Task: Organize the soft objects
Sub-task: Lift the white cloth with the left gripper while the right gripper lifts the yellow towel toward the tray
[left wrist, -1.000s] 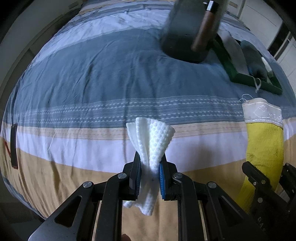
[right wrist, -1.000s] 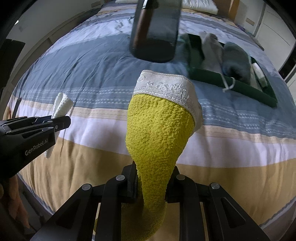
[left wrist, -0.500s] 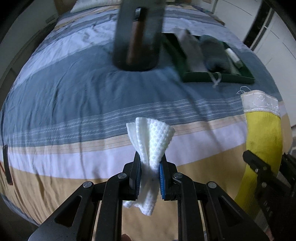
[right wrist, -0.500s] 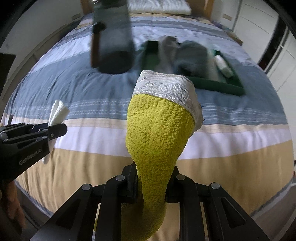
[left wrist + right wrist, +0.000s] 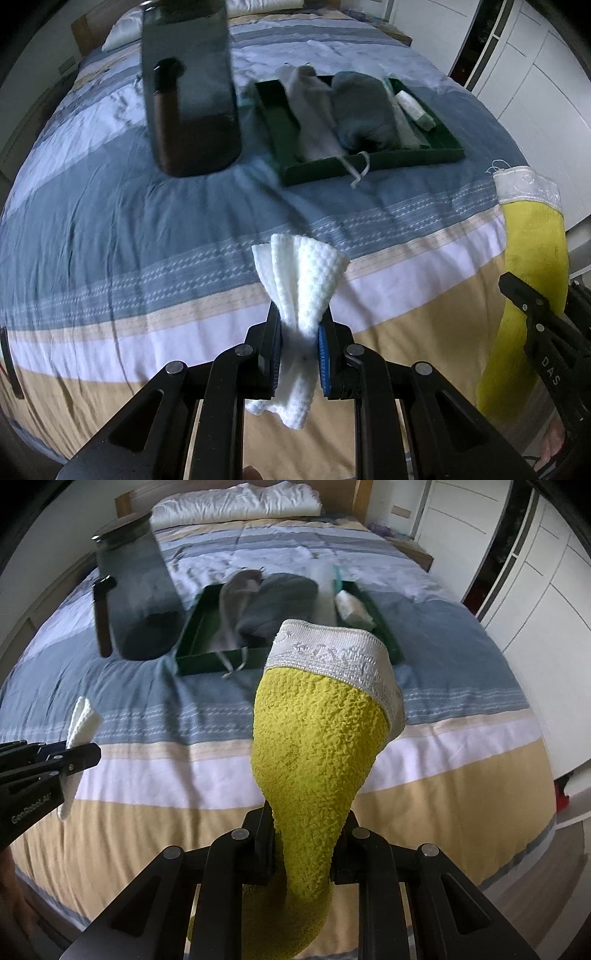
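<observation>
Carrying two soft pieces toward the tray (image 5: 373,162).
Our left tongs (image 5: 298,343) pinch a white cloth (image 5: 301,273) and our right tongs (image 5: 304,845) pinch a yellow sock (image 5: 314,746), both over the bed (image 5: 110,221) on the near side of the tray. We should keep both grips firm, clear the near rim, and lay each beside the grey bundles (image 5: 358,107) inside it.

I see a white waffle-textured cloth (image 5: 301,280) and a yellow fuzzy sock (image 5: 314,746) with a white lace-patterned cuff. At twelve o'clock sits a dark green tray (image 5: 373,162) holding grey rolled fabrics (image 5: 360,107). The bed cover (image 5: 147,221) is striped blue, white and tan.
</observation>
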{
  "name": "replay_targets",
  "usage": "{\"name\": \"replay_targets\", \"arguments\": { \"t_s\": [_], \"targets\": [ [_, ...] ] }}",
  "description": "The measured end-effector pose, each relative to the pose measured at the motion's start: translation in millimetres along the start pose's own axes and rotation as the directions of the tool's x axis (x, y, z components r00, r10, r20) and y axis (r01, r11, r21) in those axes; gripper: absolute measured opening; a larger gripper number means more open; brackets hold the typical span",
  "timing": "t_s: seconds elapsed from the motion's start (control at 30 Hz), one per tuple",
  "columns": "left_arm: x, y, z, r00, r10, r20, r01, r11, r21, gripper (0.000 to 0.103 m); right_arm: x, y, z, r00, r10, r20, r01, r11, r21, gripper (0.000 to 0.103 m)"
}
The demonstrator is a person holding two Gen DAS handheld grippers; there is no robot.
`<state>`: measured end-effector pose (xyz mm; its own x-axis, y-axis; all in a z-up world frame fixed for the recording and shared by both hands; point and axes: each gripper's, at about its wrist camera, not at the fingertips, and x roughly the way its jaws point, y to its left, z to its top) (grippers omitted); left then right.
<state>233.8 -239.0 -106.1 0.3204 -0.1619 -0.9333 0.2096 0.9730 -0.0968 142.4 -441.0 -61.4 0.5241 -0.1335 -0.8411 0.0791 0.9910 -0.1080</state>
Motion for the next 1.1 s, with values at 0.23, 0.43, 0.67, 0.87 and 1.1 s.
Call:
{"name": "replay_targets", "arguments": {
  "t_s": [0.23, 0.43, 0.67, 0.87, 1.1],
  "targets": [
    [-5, -17, 30, 0.999, -0.025, 0.039, 0.025, 1.0, 0.015, 0.014, 2, -22, 25, 0.998, -0.03, 0.052, 0.03, 1.0, -0.005, 0.019],
    [-16, -27, 59, 0.994, -0.043, 0.098, 0.043, 0.999, 0.009, 0.014, 6, -37, 56, 0.992, -0.048, 0.114, 0.05, 0.999, -0.016, 0.019],
    [-18, -28, 102, 0.983, -0.049, 0.177, 0.05, 0.999, -0.004, 0.014, 16, -44, 91, 0.983, -0.043, 0.176, 0.054, 0.997, -0.058, 0.019],
    [-11, -23, 135, 0.975, -0.035, 0.221, 0.043, 0.998, -0.034, 0.014, 33, -45, 119, 0.97, -0.05, 0.236, 0.075, 0.993, -0.096, 0.019],
    [1, -21, 171, 0.964, 0.0, 0.267, 0.019, 0.997, -0.07, 0.014, 60, -41, 153, 0.953, -0.064, 0.296, 0.107, 0.986, -0.131, 0.019]
  ]
}}
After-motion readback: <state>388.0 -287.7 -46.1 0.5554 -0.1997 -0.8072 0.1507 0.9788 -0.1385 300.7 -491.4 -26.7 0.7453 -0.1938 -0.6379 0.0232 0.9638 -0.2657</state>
